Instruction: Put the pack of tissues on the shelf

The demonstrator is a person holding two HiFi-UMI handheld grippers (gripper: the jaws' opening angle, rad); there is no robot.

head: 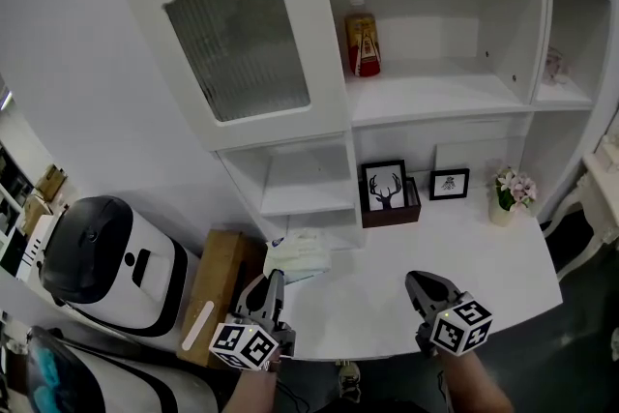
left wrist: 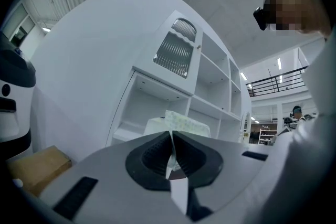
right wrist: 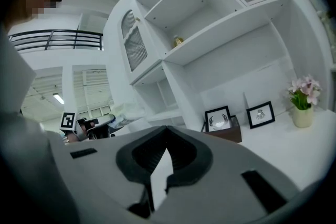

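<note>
White shelving (head: pixel 435 97) fills the wall ahead, with a ribbed-glass door (head: pixel 242 24) on its upper left and a white counter (head: pixel 464 256) running below it. On the middle shelf stands a bottle (head: pixel 363 37). Down on the counter a framed deer picture (head: pixel 384 186) leans in a brown tray, a smaller picture (head: pixel 449 184) sits just beside it, and a pot of pink flowers (head: pixel 510 193) stands near the right end.

The left gripper (head: pixel 274 283) is clamped on the pack of tissues (head: pixel 298 256), pinching a thin edge of its wrapper between the closed jaws. The pack is held up over the counter's left end, in front of the low open compartment (head: pixel 305 189) and not yet resting on any shelf.

The right gripper (head: pixel 426 290) hovers over the counter's front edge, well apart from the pack, its jaws pressed together on nothing.

Left of the counter are a cardboard box (head: pixel 218 290) and a white-and-black machine (head: pixel 106 261).
</note>
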